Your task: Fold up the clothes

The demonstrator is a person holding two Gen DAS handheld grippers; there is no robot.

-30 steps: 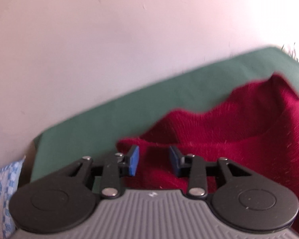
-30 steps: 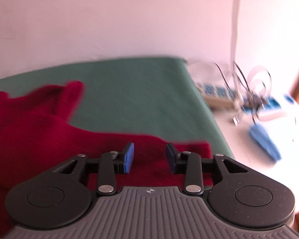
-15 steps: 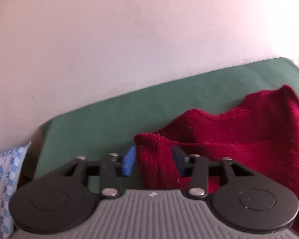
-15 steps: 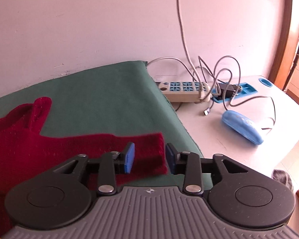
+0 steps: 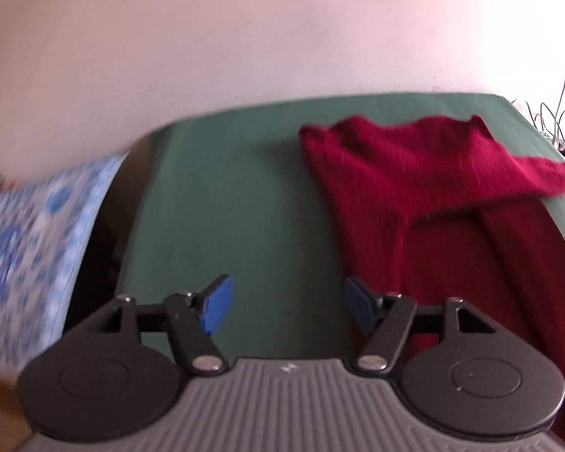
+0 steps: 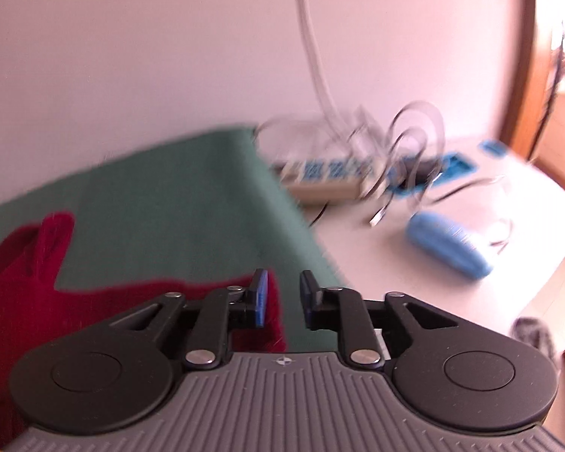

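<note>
A dark red knitted sweater (image 5: 414, 196) lies spread on the green cover (image 5: 245, 207), at the right of the left wrist view. My left gripper (image 5: 288, 307) hovers over bare green cover to the left of the sweater. Its jaws are opening and nothing is between them. In the right wrist view the sweater (image 6: 19, 282) fills the lower left, and one sleeve (image 6: 113, 293) reaches right, ending under my right gripper (image 6: 284, 299). That gripper's jaws are closing, with a gap left between the pads. The sleeve's end lies below the left pad, not pinched.
The green cover (image 6: 169, 196) ends at a white tabletop (image 6: 376, 263) on the right. On it are a power strip (image 6: 320, 177), tangled cables and a light blue case (image 6: 448, 245). A blue and white patterned cloth (image 5: 30, 248) lies past the cover's left edge. A wall stands behind.
My left gripper drew back and to the left off the sweater's edge, its jaws spreading wider. The right gripper shifted a little, and the sleeve end now sits under its left pad.
</note>
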